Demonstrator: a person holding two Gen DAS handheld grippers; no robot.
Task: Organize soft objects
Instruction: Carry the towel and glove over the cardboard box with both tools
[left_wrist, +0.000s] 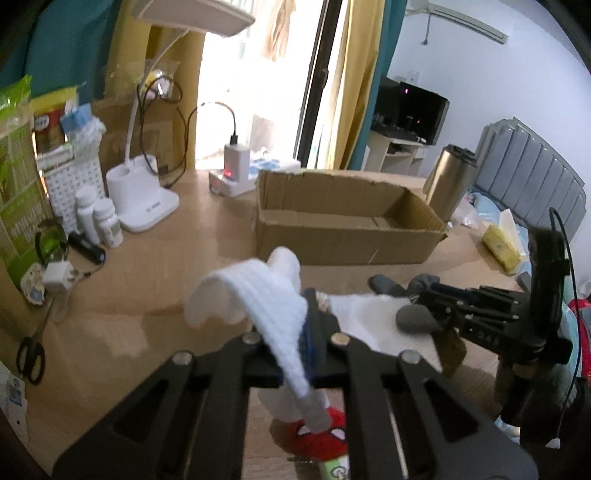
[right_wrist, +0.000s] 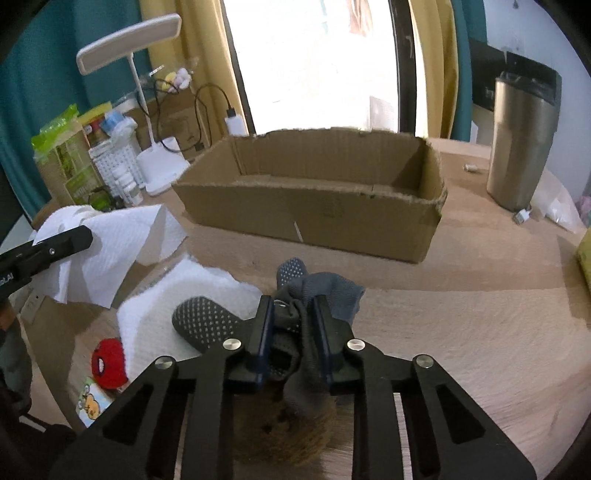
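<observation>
Both wrist views look low and close across the counter (left_wrist: 155, 302) toward the cardboard box (right_wrist: 314, 218) at 12 o'clock; both share it.

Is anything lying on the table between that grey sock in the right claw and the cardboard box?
No. In the right wrist view, only bare wooden table separates the grey dotted sock from the open cardboard box.

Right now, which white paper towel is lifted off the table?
The paper towel pinched in the left tongs, hanging in the air; the other towel lies flat under the grey socks.
</observation>
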